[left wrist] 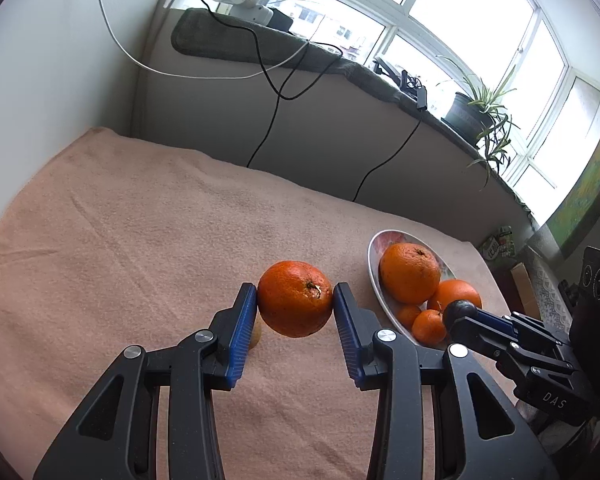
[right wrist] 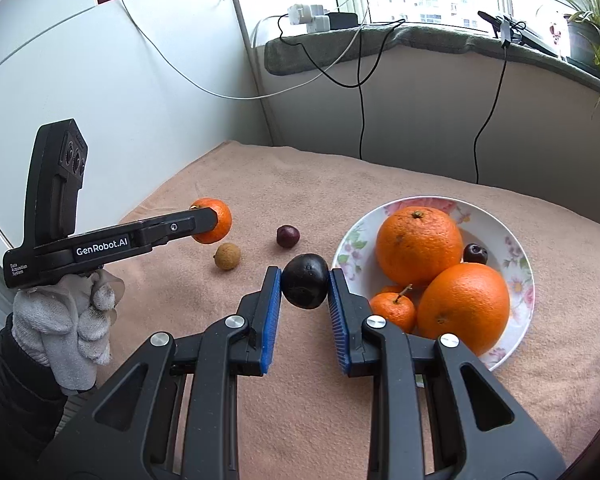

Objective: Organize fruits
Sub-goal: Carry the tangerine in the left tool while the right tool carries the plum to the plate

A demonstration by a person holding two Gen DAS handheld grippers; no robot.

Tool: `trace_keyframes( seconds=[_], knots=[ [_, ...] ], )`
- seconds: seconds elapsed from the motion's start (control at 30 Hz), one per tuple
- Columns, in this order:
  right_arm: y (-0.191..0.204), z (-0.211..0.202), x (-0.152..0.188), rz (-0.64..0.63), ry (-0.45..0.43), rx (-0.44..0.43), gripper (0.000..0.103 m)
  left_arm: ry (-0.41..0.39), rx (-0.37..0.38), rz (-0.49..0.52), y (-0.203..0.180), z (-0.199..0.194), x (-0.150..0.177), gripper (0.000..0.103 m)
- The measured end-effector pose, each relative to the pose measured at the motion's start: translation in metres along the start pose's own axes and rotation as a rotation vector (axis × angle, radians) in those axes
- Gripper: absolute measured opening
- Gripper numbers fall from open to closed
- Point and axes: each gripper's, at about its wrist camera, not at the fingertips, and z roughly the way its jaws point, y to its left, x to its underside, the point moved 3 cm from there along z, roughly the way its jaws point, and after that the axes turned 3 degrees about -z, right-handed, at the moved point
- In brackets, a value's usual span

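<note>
My left gripper (left wrist: pixel 295 300) is shut on an orange (left wrist: pixel 295 298) and holds it above the pink cloth; it also shows in the right wrist view (right wrist: pixel 212 220). My right gripper (right wrist: pixel 304 286) is shut on a dark plum (right wrist: pixel 304 286), just left of the flowered plate (right wrist: pixel 356 236). The plate (left wrist: pixel 374 248) holds two large oranges (right wrist: pixel 418 244), a small tangerine (right wrist: pixel 394 310) and a dark cherry (right wrist: pixel 475 253). A tan longan (right wrist: pixel 227 256) and a dark red fruit (right wrist: pixel 288 236) lie on the cloth between the grippers.
The pink cloth (left wrist: pixel 140 220) covers the table up to a grey wall under the windowsill. Cables (left wrist: pixel 268 120) hang down the wall. A potted plant (left wrist: pixel 480 112) stands on the sill at the right.
</note>
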Motion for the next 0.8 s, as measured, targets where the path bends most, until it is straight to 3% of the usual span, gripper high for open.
trace_keyframes(
  seconds=[0.5, 0.8],
  knots=[
    [-0.066, -0.039, -0.001, 0.093, -0.069, 0.109, 0.025, 0.018, 0.055, 0.070, -0.048, 0.013, 0.004, 0.038],
    [-0.092, -0.041, -0.003, 0.111, -0.078, 0.151, 0.025, 0.043, 0.075, 0.101, -0.070, 0.026, 0.007, 0.038]
  ],
)
